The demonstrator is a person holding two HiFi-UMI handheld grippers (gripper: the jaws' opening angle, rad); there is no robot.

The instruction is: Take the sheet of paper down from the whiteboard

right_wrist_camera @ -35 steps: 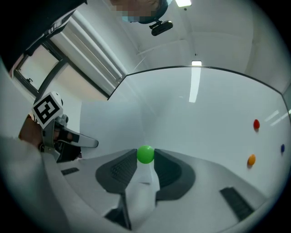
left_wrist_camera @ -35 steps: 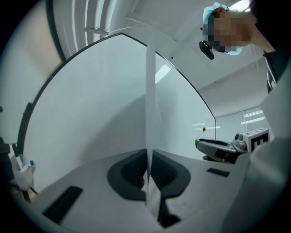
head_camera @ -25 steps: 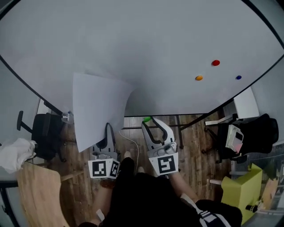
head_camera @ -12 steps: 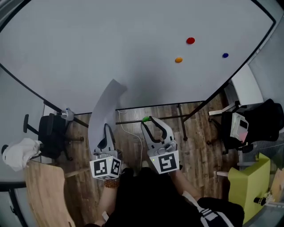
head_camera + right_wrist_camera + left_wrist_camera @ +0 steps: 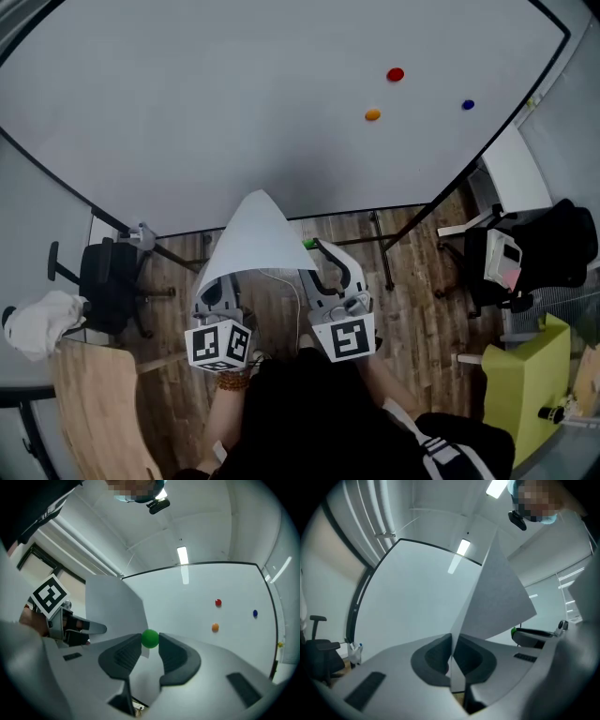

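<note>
roughly level, left gripper pinches the sheet, right gripper clamps a green ball

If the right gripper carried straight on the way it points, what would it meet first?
Probably the bare whiteboard. The sheet of paper hangs just left of that line, so its edge might brush first; depth is unclear.

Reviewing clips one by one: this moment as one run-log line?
sheet of paper: off whiteboard | left hand-held gripper: shut on sheet of paper | right hand-held gripper: shut on green magnet
</note>
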